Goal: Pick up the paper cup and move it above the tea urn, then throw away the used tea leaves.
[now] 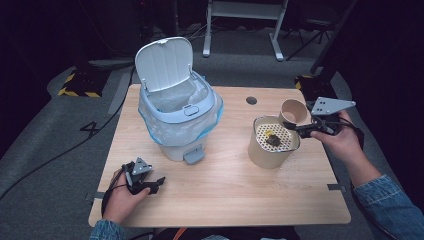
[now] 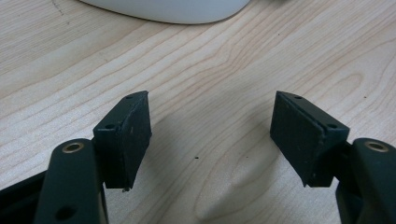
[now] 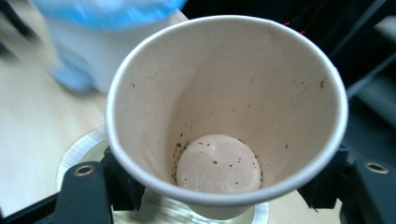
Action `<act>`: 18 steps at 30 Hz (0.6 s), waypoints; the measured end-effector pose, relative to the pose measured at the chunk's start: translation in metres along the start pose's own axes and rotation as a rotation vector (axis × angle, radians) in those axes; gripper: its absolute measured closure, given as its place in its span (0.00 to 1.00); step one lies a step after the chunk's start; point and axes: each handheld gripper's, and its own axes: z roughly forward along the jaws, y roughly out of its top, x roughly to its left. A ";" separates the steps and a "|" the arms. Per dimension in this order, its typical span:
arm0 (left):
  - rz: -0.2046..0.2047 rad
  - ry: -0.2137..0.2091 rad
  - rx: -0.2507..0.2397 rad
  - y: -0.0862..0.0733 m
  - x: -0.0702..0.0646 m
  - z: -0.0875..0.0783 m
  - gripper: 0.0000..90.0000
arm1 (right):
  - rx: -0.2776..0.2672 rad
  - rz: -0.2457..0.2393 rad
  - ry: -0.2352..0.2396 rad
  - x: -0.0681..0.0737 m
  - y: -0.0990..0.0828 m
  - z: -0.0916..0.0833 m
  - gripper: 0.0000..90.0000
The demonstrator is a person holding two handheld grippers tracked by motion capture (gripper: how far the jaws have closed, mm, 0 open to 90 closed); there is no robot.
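On the wooden bench (image 1: 225,195), a white pedal bin (image 1: 177,112) with a blue liner stands at about ten o'clock from the middle, its lid tipped up and open. At about three o'clock sits a beige canister (image 1: 270,145) topped by a perforated strainer, with a dark clump, possibly wet grounds or tea leaves, lying on the mesh. The right tongs (image 1: 296,126) are closed on a paper cup (image 3: 224,116), gripping its wall on both sides and holding it tilted just above the canister's far rim; the cup's inside is speckled with dark flecks but otherwise empty. The left tongs (image 2: 211,140) rest low over bare wood at seven o'clock, spread wide apart with nothing between them, the bin's base just beyond.
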 end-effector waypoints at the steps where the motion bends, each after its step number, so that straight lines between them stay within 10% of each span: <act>1: -0.001 0.000 -0.001 0.000 0.000 0.000 0.33 | -0.021 0.087 0.045 -0.002 -0.002 0.000 0.34; 7: 0.000 0.000 0.000 0.000 0.000 0.000 0.33 | -0.042 0.316 0.182 -0.006 -0.009 -0.003 0.34; 18: -0.001 0.002 -0.002 0.000 0.000 0.000 0.33 | -0.024 0.308 0.205 0.001 -0.003 -0.005 0.33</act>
